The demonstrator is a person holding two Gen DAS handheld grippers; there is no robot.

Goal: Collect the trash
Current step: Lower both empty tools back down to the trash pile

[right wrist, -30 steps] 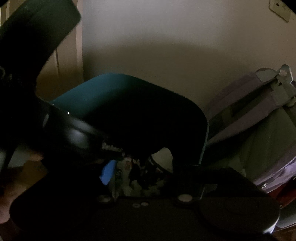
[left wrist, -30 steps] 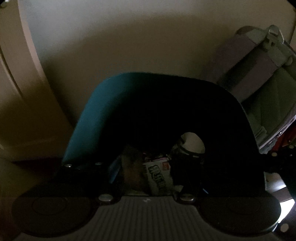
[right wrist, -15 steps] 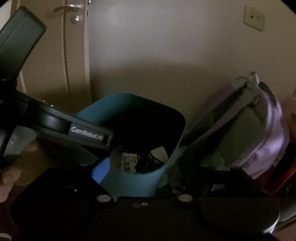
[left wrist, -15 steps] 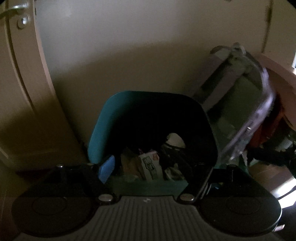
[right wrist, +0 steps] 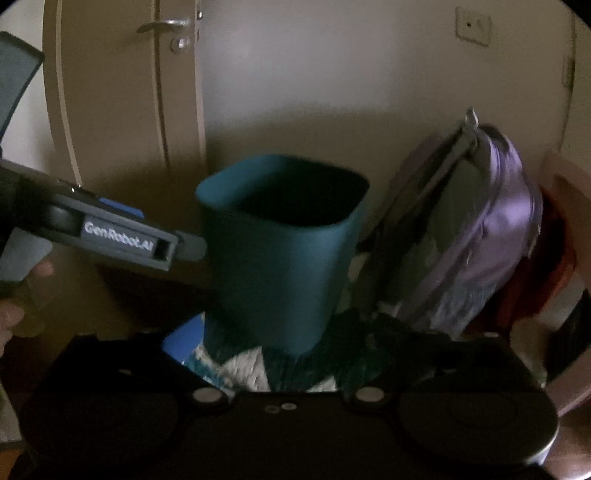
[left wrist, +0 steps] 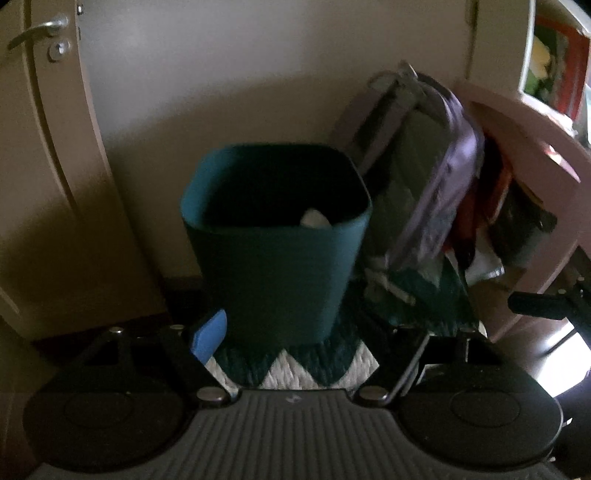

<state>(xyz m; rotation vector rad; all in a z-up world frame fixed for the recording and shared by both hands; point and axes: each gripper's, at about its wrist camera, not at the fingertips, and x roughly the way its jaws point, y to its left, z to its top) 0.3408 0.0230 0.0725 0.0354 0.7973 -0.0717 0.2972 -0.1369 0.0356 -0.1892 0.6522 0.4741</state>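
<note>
The beige door point(left wrist: 55, 155) and lilac fabric backpack point(left wrist: 439, 177) are flanking the square teal plastic bin point(left wrist: 280, 258), which is standing on a zigzag woven rug point(left wrist: 295, 369). A pale scrap point(left wrist: 314, 219) is lying inside the bin. Both hand-held grippers, left point(left wrist: 306, 332) and right point(right wrist: 295, 347), are empty, their jaws having just been opening. Judgement: go for the next piece of trash with the jaws wide, clear of the bin's rim.

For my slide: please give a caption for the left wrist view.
Open left gripper facing a teal bin on a zigzag rug, backpack beside it.

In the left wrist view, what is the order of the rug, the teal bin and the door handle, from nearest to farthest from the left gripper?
1. Rug: zigzag pattern, directly between the fingers.
2. Teal bin: standing on the rug, centre.
3. Door handle: far upper left, on the door.
</note>
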